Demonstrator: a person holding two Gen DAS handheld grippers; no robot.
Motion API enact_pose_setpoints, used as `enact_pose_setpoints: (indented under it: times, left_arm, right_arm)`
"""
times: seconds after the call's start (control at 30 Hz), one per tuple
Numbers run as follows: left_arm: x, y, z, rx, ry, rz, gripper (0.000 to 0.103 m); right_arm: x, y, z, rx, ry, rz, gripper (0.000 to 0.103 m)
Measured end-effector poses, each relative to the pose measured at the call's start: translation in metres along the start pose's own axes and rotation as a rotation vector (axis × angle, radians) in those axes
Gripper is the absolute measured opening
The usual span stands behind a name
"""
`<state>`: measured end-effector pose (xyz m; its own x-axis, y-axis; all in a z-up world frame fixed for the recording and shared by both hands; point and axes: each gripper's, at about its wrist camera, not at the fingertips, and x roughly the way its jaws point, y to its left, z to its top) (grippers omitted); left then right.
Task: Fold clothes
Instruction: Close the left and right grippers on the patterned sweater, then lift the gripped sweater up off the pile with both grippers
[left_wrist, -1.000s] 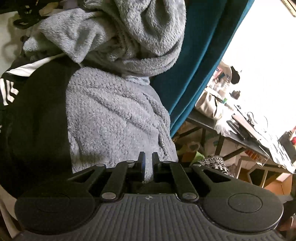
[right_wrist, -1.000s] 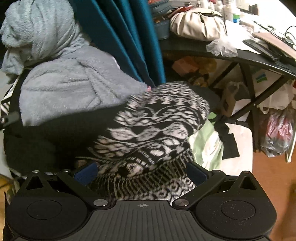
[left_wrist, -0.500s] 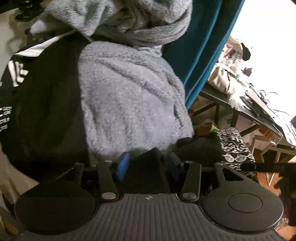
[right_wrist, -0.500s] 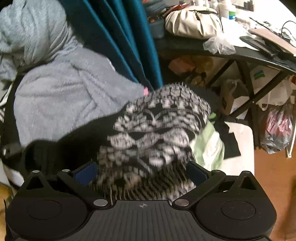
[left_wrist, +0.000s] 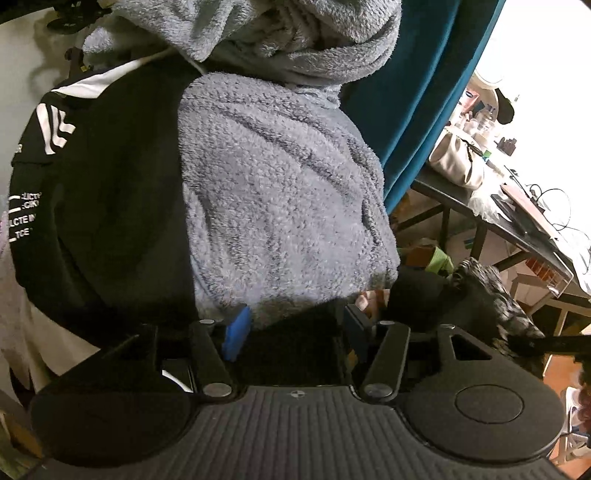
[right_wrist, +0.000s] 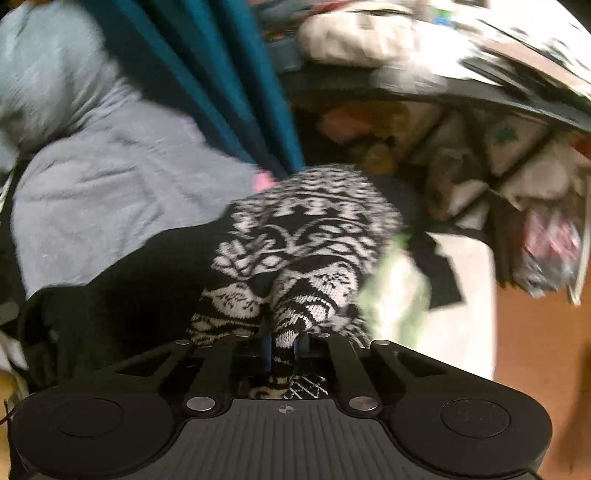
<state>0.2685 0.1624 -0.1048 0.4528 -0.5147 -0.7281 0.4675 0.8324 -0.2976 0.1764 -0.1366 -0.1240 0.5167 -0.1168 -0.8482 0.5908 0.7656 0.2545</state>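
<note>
A black-and-white patterned knit garment (right_wrist: 306, 236) lies on a pile of clothes; it also shows at the right of the left wrist view (left_wrist: 495, 291). My right gripper (right_wrist: 282, 343) is shut on a fold of it. My left gripper (left_wrist: 291, 325) is open, its jaws apart around black fabric (left_wrist: 295, 343) below a fluffy grey fleece garment (left_wrist: 280, 199). A black garment with white stripes and lettering (left_wrist: 92, 184) lies left of the fleece. The right wrist view is blurred by motion.
A teal curtain (left_wrist: 417, 96) hangs behind the pile. A dark table (left_wrist: 517, 229) with a beige bag (left_wrist: 458, 162) and clutter stands at the right. Bags and boxes sit under the table (right_wrist: 480, 166). More grey fleece (left_wrist: 295, 33) is heaped above.
My left gripper has opened from shut and now straddles black fabric. My right gripper has closed from wide open onto the patterned knit and is moving.
</note>
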Motion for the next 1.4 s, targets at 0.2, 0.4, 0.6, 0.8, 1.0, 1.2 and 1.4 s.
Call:
enact_pose_setpoints:
  times: [0.2,0.4,0.6,0.8,1.0,1.2,1.4]
  left_arm:
    - [0.012,-0.012,-0.007,-0.001,0.025,-0.041,0.06]
    - [0.014,-0.018,-0.019,0.015,0.055,-0.044,0.063]
    - [0.008,-0.005,-0.024,-0.015,0.056,-0.009,0.064]
    - [0.003,0.009,-0.027,-0.053,0.051,0.014,0.064]
    - [0.005,0.01,-0.027,-0.046,0.049,0.0,0.07]
    - [0.011,-0.005,-0.026,-0.012,0.061,-0.073,0.072]
    - [0.035,-0.048,-0.045,0.106,0.165,-0.244,0.079]
  right_arm:
    - [-0.009,-0.042,-0.005,0.046,-0.005,-0.164,0.008]
    - [-0.002,-0.035,-0.008,-0.022,-0.003,-0.193,0.007]
    - [0.016,0.037,-0.009,-0.233,0.014,-0.05,0.008]
    - [0.038,0.056,-0.006,-0.322,0.057,-0.067,0.01]
    - [0.039,0.019,-0.01,-0.135,0.054,-0.045,0.025]
    - [0.024,-0.015,-0.014,0.012,0.029,0.039,0.045]
    - [0.02,-0.03,-0.016,0.056,0.04,0.08,0.044]
